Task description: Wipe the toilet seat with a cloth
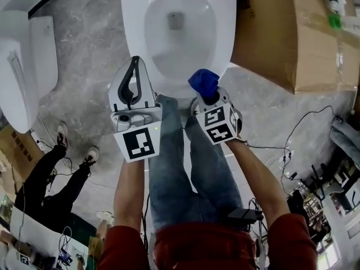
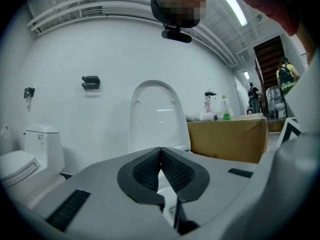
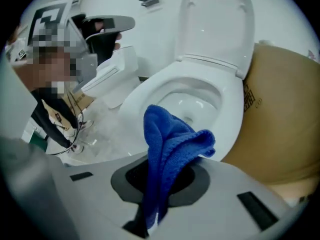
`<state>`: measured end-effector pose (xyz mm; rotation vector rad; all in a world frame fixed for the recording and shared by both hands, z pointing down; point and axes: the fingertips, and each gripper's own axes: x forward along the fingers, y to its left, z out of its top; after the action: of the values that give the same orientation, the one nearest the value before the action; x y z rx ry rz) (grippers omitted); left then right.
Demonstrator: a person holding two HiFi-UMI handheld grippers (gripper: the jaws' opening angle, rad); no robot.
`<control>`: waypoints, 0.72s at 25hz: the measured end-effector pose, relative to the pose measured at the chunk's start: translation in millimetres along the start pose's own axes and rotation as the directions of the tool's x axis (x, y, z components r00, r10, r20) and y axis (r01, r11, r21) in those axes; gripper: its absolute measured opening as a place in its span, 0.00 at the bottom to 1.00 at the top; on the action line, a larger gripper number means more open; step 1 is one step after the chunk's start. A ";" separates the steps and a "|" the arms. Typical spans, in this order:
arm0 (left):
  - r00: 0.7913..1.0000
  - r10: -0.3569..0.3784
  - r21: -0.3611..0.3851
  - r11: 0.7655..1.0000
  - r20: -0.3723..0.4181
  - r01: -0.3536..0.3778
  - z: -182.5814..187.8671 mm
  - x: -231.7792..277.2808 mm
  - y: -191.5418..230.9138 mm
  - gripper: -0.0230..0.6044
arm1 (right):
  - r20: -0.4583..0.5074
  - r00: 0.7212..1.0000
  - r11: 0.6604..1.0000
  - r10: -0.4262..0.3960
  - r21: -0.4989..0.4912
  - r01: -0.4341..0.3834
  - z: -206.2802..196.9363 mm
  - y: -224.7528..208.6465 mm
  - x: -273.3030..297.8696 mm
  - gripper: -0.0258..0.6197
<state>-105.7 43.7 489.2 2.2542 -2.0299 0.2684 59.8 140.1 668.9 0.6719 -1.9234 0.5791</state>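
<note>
With right gripper [image 1: 210, 99] fingers pinches blue cloth [image 3: 167, 139]; left gripper [image 2: 161, 154] fingers together, empty. Hovers at toilet seat's [image 1: 134, 21] six o'clock; probably needs lowering next.

Head view: even, diffuse overhead light, with soft, faint shadows on the grey floor [image 1: 84, 83]. The white toilet bowl [image 1: 177, 32] reads very bright, with little surface detail. The lower corners are darker.

Left gripper view: a ceiling strip light [image 2: 232, 6] glares at top right.

Both gripper views: strong fisheye bending and black vignette at the corners. The housings of the left gripper [image 2: 161, 154] and right gripper [image 3: 162, 179] are soft in the near foreground.

Right gripper view: specular highlights on the raised toilet lid [image 3: 215, 24]. The cloth [image 3: 167, 144] is saturated blue with its weave resolved. The left edge is smeared.
</note>
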 end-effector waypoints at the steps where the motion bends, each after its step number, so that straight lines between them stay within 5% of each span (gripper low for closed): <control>1: 1.000 -0.009 0.001 1.000 -0.001 0.009 0.1 1.7 -4.0 0.06 | 0.003 1.000 0.999 -0.010 0.031 0.010 -1.2 -7.8 -1.0 0.13; 9: 0.998 -0.063 0.007 0.998 -0.015 0.063 0.9 17.4 -28.7 0.06 | 0.036 0.996 0.977 -0.079 0.201 0.070 8.2 -66.7 -0.7 0.13; 18: 0.995 -0.095 0.007 0.995 -0.020 0.095 -1.3 40.6 -33.7 0.06 | 0.069 0.984 0.961 -0.165 0.237 0.145 55.5 -141.8 15.2 0.13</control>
<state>-68.4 8.0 500.0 2.3349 -1.9090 0.2902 113.7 -3.0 675.3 1.0027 -1.8791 0.6906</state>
